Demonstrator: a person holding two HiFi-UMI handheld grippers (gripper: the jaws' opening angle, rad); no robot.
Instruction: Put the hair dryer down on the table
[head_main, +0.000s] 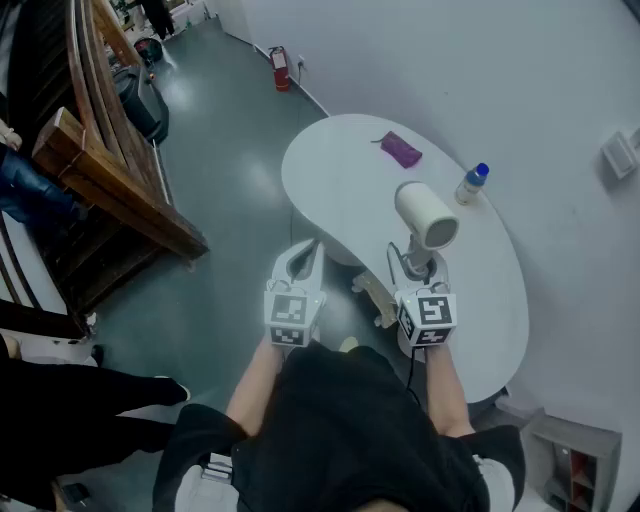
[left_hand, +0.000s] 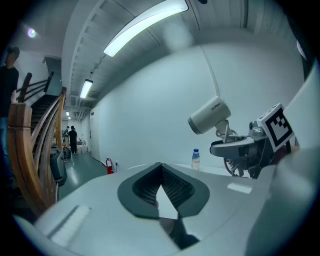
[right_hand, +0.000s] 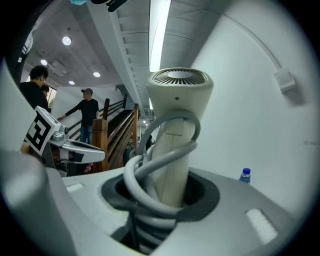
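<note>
**Step in hand:** carry, ahead of set-down.

**Hair dryer**: clamped by the handle in the right hand-held gripper, jaws part-way apart around the handle and the grey cord looped about it. Handle upright, barrel on top, rear grille toward the gripper camera. Held in the air over the white surface, left of the water bottle and nearer the operator. No contact with the surface visible.

**Left hand-held gripper**: jaw tips together, nothing between them. Positioned well to the left of the water bottle, about level with the right one. No part in the grip.

**Purple pouch**: lying flat, left of the water bottle and beyond it, well apart from the dryer.

**Next move, as judged:**
1. Lower the right hand-held gripper toward the bare patch left of the water bottle.
2. Tip the dryer over so that barrel and handle lie on their side; probably unstable if stood on the handle end.
3. Spread the jaws only once the body rests fully on the surface.
4. Withdraw straight back along the handle; expect possible snagging of the cord loops.
5. Keep clear of the water bottle throughout: upright, probably light, easily knocked over.
</note>
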